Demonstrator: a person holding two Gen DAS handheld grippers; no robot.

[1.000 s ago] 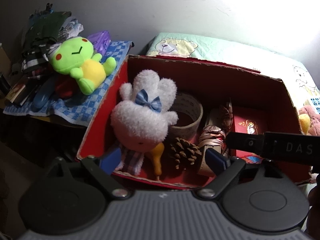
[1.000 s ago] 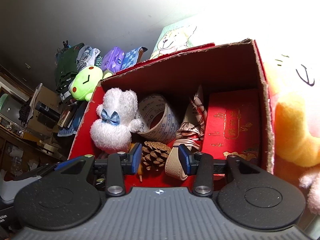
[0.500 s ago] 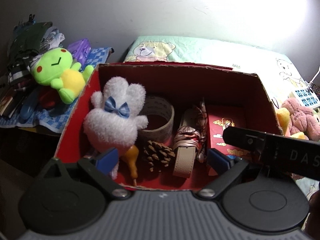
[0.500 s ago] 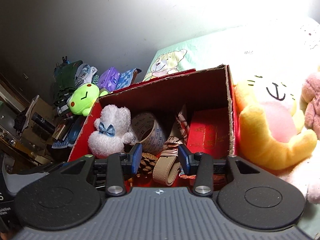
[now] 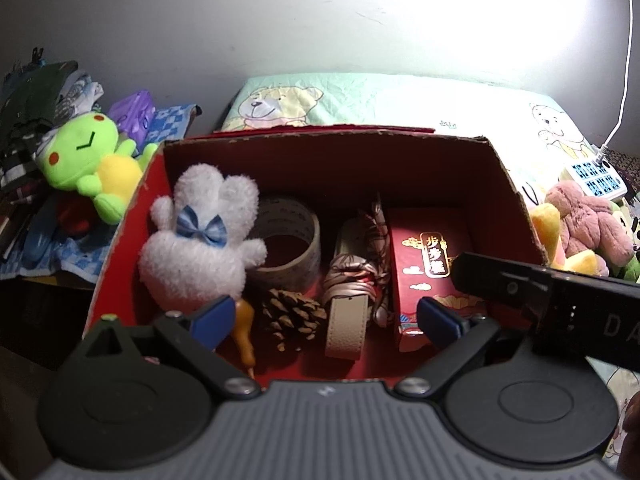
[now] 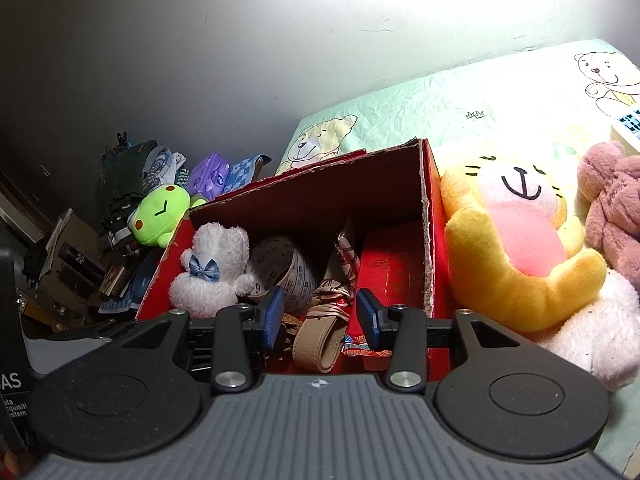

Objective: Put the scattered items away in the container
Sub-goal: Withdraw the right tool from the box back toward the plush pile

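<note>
A red cardboard box [image 5: 132,216] [image 6: 434,264] stands on the bed. In it lie a white plush bunny [image 5: 200,236] [image 6: 212,268], a tape roll [image 5: 288,248] [image 6: 286,268], a pine cone [image 5: 292,314], a small gourd [image 5: 245,332], a beige belt with a scarf [image 5: 348,308] [image 6: 320,332] and a red gift box [image 5: 428,260] [image 6: 392,272]. My left gripper [image 5: 324,316] is open and empty above the box's near edge. My right gripper [image 6: 320,312] is open and empty over the belt; its body also shows in the left wrist view [image 5: 552,300].
A green frog plush [image 5: 88,160] [image 6: 160,216] lies on a checked cloth [image 5: 80,252] left of the box. A yellow cat plush [image 6: 516,248] and a pink plush [image 5: 588,224] [image 6: 612,200] lie to its right. A white power strip [image 5: 596,176] sits beyond.
Both grippers have pulled back and up from the box, so more of the bed and the plush toys at the right show. Both stay open and empty.
</note>
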